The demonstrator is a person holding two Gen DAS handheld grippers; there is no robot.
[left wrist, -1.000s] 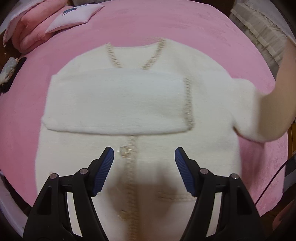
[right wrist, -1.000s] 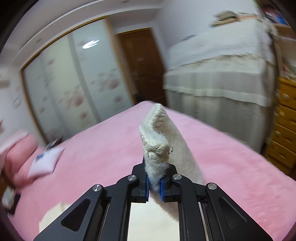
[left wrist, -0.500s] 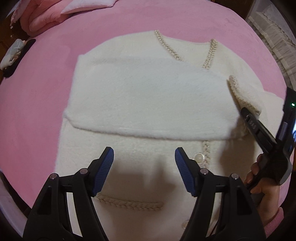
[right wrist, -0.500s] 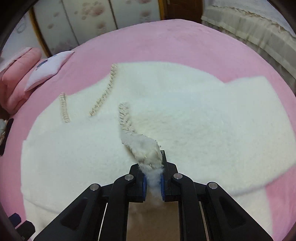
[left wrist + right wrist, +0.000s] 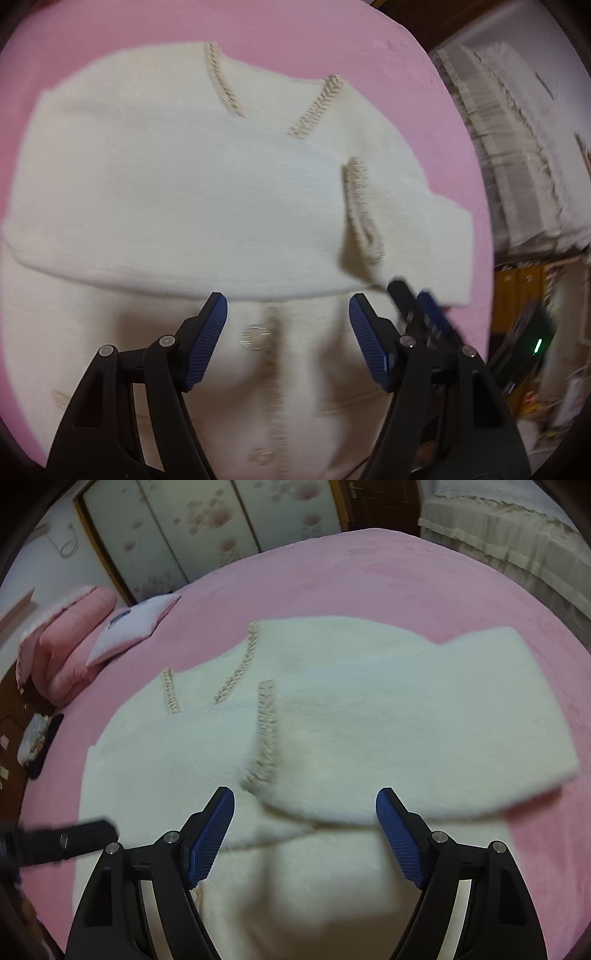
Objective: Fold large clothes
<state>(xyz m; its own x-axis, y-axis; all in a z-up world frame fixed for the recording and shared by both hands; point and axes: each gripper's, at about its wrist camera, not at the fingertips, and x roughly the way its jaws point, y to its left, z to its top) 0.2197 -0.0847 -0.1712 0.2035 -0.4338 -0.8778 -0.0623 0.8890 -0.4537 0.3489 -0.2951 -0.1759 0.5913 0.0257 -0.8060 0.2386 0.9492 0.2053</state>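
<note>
Cardigan (image 5: 332, 738) lies flat on the pink bed (image 5: 406, 576) with both sleeves across its chest, so the left gripper (image 5: 288, 339), gaping and empty, and the right gripper (image 5: 304, 834), opening with nothing inside, should grab its bottom edge together.

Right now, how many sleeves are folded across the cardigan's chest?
2. The left sleeve lies across the chest from the left edge; the right sleeve overlaps it from the right, its braided cuff on top at mid-chest. None appears hidden.
</note>
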